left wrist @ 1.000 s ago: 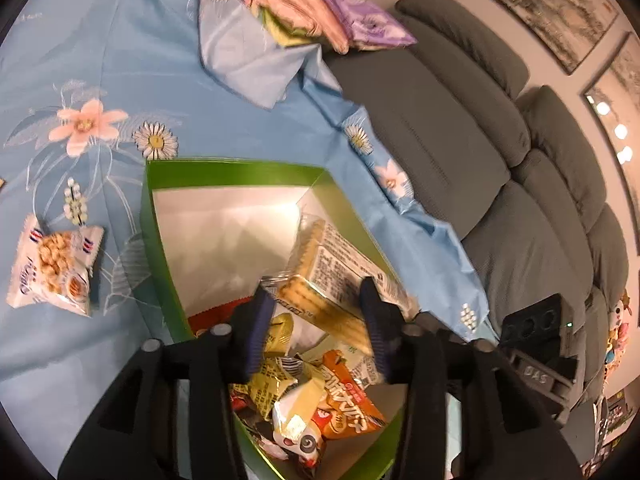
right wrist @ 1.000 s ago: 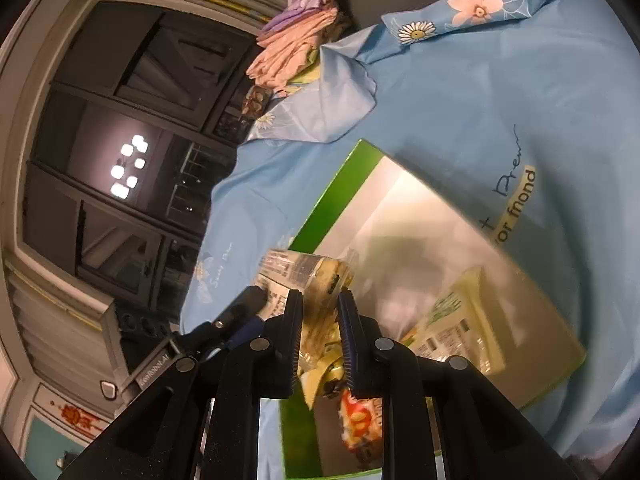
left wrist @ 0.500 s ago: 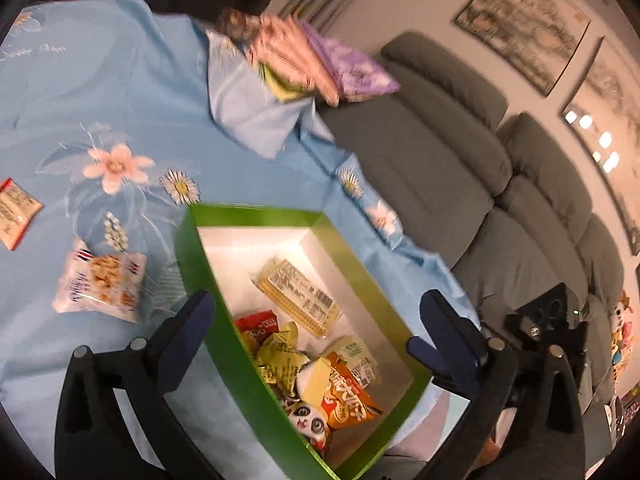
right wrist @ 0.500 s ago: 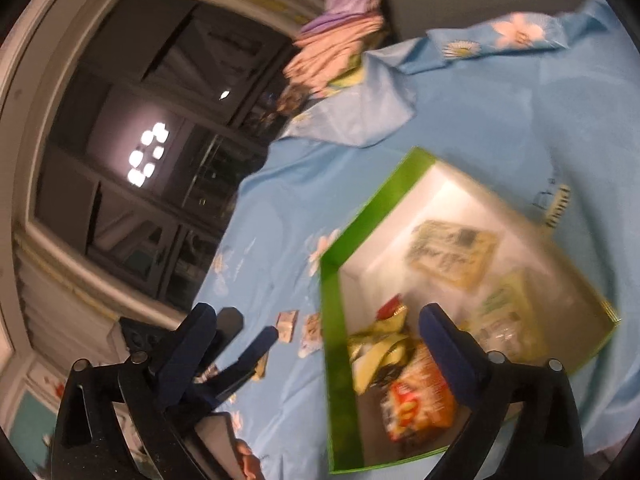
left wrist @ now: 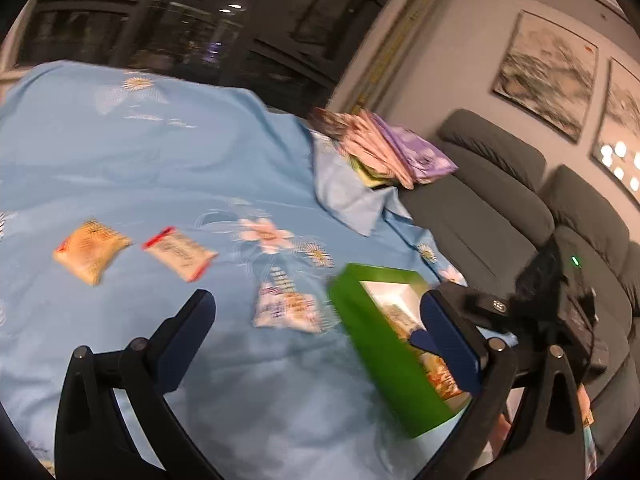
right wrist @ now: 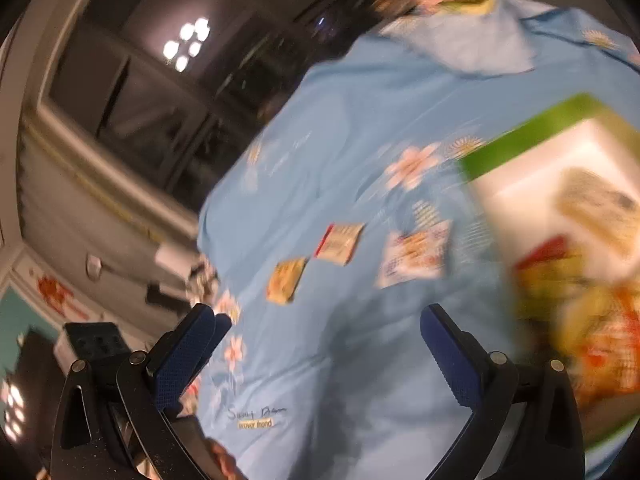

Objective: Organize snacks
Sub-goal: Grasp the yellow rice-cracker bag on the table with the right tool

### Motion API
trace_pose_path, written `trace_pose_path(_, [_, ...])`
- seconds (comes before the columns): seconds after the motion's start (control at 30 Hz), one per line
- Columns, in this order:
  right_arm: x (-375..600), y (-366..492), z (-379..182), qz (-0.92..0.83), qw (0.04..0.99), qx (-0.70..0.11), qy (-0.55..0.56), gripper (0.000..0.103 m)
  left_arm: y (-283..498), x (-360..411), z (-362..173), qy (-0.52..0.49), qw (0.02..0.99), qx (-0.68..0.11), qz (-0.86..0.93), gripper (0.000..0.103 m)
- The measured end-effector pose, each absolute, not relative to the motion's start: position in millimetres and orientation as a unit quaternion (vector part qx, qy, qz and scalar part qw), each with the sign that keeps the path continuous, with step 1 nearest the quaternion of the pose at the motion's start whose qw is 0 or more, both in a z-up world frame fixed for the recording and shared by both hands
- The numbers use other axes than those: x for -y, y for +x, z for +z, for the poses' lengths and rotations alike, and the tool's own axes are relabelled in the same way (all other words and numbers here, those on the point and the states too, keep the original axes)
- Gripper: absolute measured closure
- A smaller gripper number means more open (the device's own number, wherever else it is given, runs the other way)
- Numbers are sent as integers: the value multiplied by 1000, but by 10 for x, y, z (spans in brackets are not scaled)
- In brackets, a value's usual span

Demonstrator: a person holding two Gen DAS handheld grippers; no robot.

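Note:
A green box with a white inside stands on the blue flowered cloth, with several snack packets in it. Three loose packets lie to its left: a white-and-blue one beside the box, a white one with red edges, and a yellow-orange one. The right wrist view blurs the same packets: white-and-blue, red-edged, yellow. My left gripper is open and empty above the cloth, short of the white-and-blue packet. My right gripper is open and empty too, left of the green box.
A pile of folded pink and purple cloths lies at the far right of the cloth. A grey sofa stands behind the box. Dark windows and framed pictures line the walls. Black gear with a green light sits at the right.
Both grippers opened and dropped their packets into the green box. Both then drew back and swung left, so the loose packets on the cloth came into view.

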State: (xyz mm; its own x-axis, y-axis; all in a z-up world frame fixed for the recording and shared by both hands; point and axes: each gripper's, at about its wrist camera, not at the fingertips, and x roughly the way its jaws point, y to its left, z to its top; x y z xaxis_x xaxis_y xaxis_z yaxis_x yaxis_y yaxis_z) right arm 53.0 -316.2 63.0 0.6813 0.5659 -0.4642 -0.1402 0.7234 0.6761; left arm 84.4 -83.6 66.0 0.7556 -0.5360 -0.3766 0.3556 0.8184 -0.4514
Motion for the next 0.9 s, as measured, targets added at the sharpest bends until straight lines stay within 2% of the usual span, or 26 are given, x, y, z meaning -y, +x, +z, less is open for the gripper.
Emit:
trace_pose_path(0.2, [2260,1168,581,240,846,-410,244,1,646,216,421,-179,931,-257,-187,0])
trace_pose_path(0.43, [1549,1775,357,267,806,-456,265,1,614,-297,235,-199,931,-264,-152,0])
trace_pose_path(0.6, [1202,2234,132,216,806,-496,241,1,445,-654,14,-265,907,-297,-139,0])
trace_pose_path(0.7, [1040,2455,-32,203,798,-507,254,1,325,-778,45,-290,904,-283,-138,1])
trace_pose_path(0.9, [706,2856,-396,175,762,-554,286,1,29,-724,182,-187,938,-285,-60,1])
